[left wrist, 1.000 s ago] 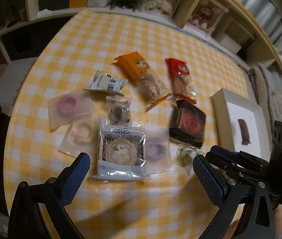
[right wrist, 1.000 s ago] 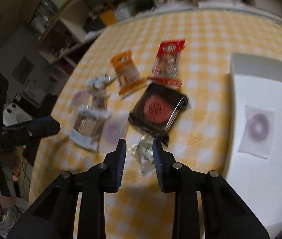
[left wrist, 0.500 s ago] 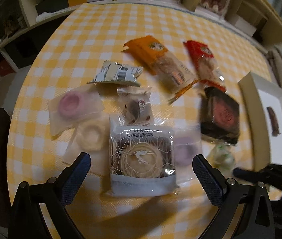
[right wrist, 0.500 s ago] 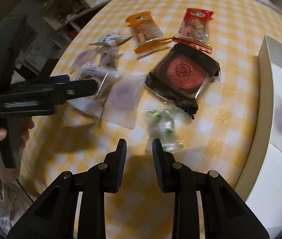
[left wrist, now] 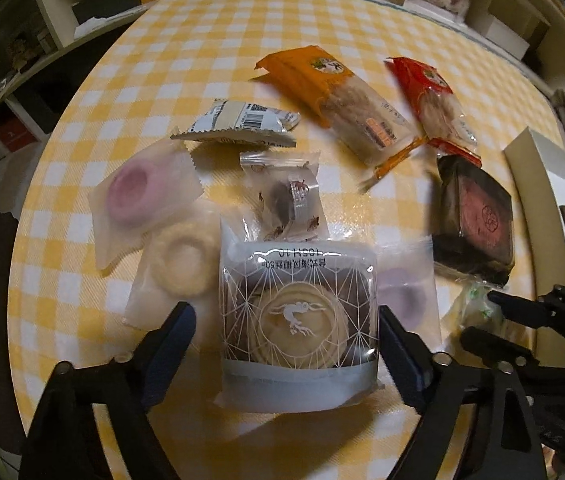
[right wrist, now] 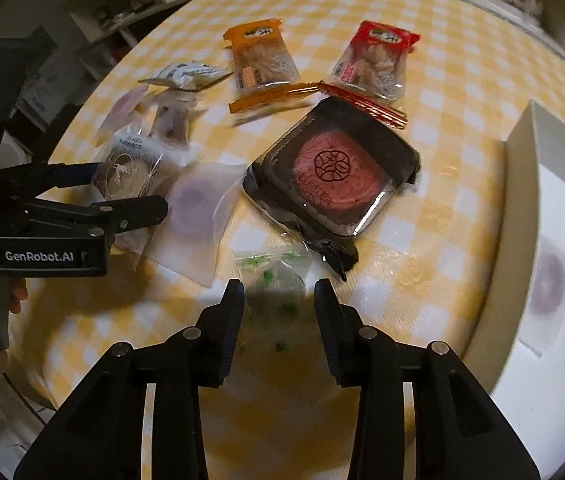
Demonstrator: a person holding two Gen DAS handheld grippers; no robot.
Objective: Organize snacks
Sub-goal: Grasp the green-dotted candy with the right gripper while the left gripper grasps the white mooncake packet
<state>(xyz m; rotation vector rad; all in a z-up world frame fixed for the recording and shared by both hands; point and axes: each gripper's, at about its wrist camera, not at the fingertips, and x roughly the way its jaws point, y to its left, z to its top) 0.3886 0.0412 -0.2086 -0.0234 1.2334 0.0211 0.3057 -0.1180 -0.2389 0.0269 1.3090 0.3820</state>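
Left wrist view: your left gripper straddles the grey-banded clear packet holding a round pale pastry, jaws closing, pads just short of its sides, ready to lift it. Your right gripper is opening over the clear green-flecked candy wrapper, untouched between its jaws; the white tray waits to its right.

The tablecloth is a yellow-and-white check. At its middle lies a grey packet printed with white web lines around a cream disc — at ten o'clock of it a frosted sachet shows a pink ring, and at one o'clock lie an orange wrapper and a red wrapper. A black-wrapped cake has a red embossed face — at four o'clock of it stands a white tray.
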